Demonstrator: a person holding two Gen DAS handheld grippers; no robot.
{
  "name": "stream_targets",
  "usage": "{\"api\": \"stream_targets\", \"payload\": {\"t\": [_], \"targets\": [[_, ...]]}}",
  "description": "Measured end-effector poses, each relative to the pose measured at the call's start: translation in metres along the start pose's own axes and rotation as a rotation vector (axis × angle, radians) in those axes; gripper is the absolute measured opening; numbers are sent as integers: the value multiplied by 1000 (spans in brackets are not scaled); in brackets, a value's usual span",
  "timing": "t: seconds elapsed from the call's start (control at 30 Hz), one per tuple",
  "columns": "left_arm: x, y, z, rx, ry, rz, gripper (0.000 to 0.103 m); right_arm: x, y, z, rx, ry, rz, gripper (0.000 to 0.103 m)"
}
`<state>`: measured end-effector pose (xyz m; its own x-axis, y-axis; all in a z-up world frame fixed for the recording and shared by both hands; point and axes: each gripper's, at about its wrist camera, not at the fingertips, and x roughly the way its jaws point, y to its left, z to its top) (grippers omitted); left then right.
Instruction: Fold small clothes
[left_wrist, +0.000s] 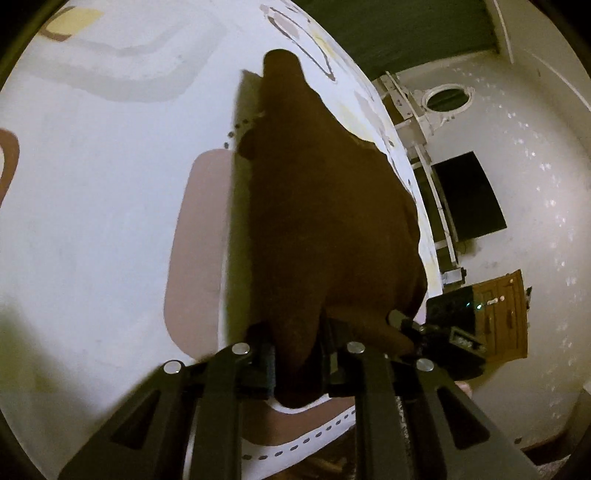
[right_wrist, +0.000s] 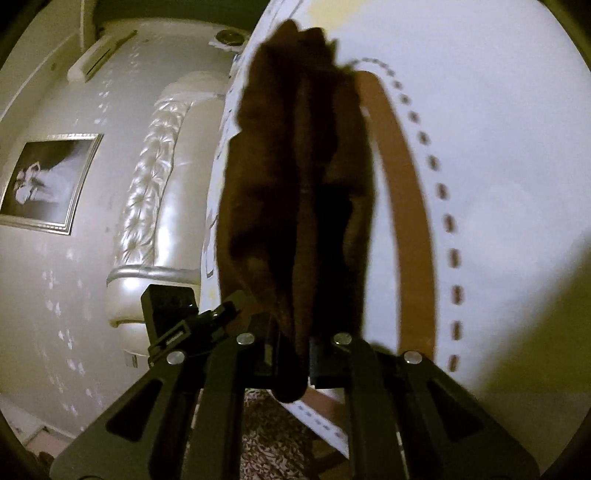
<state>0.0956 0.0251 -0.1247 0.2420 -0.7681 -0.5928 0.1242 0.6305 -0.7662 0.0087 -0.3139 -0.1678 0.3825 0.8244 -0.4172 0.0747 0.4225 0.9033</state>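
Note:
A dark brown garment (left_wrist: 325, 206) hangs stretched over the white patterned bed sheet (left_wrist: 103, 206). My left gripper (left_wrist: 299, 363) is shut on its near edge, with cloth bunched between the jaws. In the right wrist view the same brown garment (right_wrist: 299, 192) hangs in vertical folds, and my right gripper (right_wrist: 291, 354) is shut on its near edge. The other gripper shows beside each one: the right one in the left wrist view (left_wrist: 443, 332), the left one in the right wrist view (right_wrist: 184, 321). The garment's far end is lifted off the sheet.
The bed sheet (right_wrist: 498, 166) has brown bands and dashed lines. A quilted white headboard (right_wrist: 155, 177) and a framed picture (right_wrist: 48, 177) stand on the wall. A wooden cabinet (left_wrist: 502, 314) and a dark screen (left_wrist: 469, 195) lie beyond the bed edge. Patterned carpet (right_wrist: 273, 443) lies below.

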Motion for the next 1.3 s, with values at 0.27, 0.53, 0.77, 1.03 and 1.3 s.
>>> {"api": "stream_targets", "payload": {"t": [0.27, 0.53, 0.77, 1.03, 1.3], "targets": [[-4, -33, -14, 134, -71, 155, 50, -28, -8, -10, 7, -30, -26, 24], [-2, -57, -35, 210, -110, 321, 73, -38, 10, -29, -81, -49, -139, 50], [-6, -60, -44, 206, -144, 418, 76, -30, 23, -46, -144, -46, -223, 52], [-24, -67, -63, 223, -216, 541, 80, -22, 44, -62, -260, -74, -381, 56], [-37, -82, -79, 294, -297, 613, 83, -11, 63, -76, -364, -134, -581, 65]]}}
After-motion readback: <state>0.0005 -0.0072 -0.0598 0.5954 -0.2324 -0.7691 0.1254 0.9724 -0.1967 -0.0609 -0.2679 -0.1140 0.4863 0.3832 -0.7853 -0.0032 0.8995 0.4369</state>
